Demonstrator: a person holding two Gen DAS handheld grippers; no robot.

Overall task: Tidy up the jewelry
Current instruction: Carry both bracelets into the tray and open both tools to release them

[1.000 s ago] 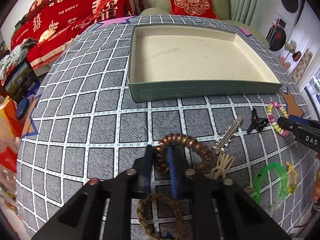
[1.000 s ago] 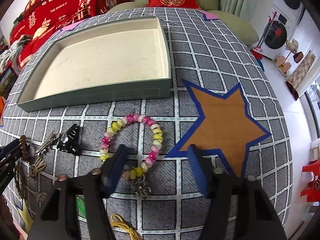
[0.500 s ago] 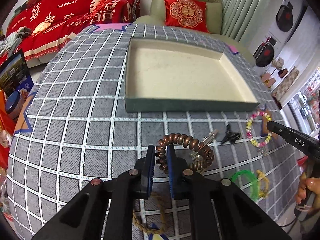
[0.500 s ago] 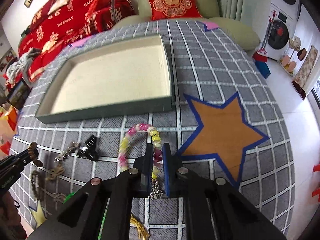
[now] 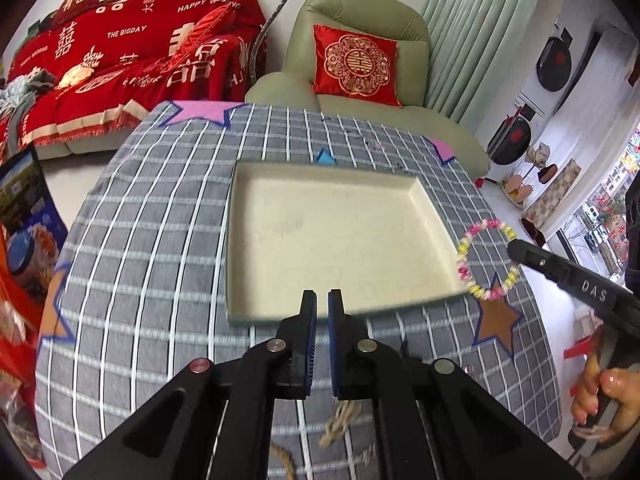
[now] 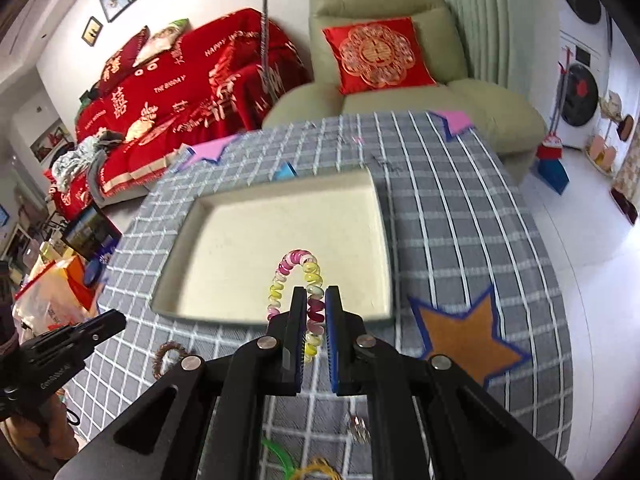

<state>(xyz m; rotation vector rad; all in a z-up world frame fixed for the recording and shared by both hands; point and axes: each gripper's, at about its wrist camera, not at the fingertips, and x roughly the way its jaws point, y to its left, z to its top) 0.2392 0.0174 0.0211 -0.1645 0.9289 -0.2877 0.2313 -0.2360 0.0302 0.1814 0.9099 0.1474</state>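
The shallow green tray with a cream floor [image 5: 336, 236] lies on the grey checked table; it also shows in the right wrist view [image 6: 276, 236]. My right gripper [image 6: 316, 300] is shut on the pink and yellow bead bracelet [image 6: 298, 270] and holds it in the air near the tray's front right corner; the bracelet [image 5: 486, 258] hangs from the right gripper [image 5: 516, 246] in the left wrist view. My left gripper [image 5: 322, 302] is raised over the tray's front edge, jaws nearly closed with nothing between them. The brown coil hair tie [image 6: 166, 358] lies on the table.
A rope bracelet [image 5: 340, 424] lies below my left gripper. A green bangle [image 6: 280, 456], a yellow band [image 6: 316, 468] and a small metal charm [image 6: 358, 428] lie near the table's front. An armchair with a red cushion [image 5: 356, 64] stands behind the table.
My right gripper has lifted the bead bracelet off the table toward the tray. My left gripper no longer holds the brown coil hair tie, which lies on the table, and has risen.
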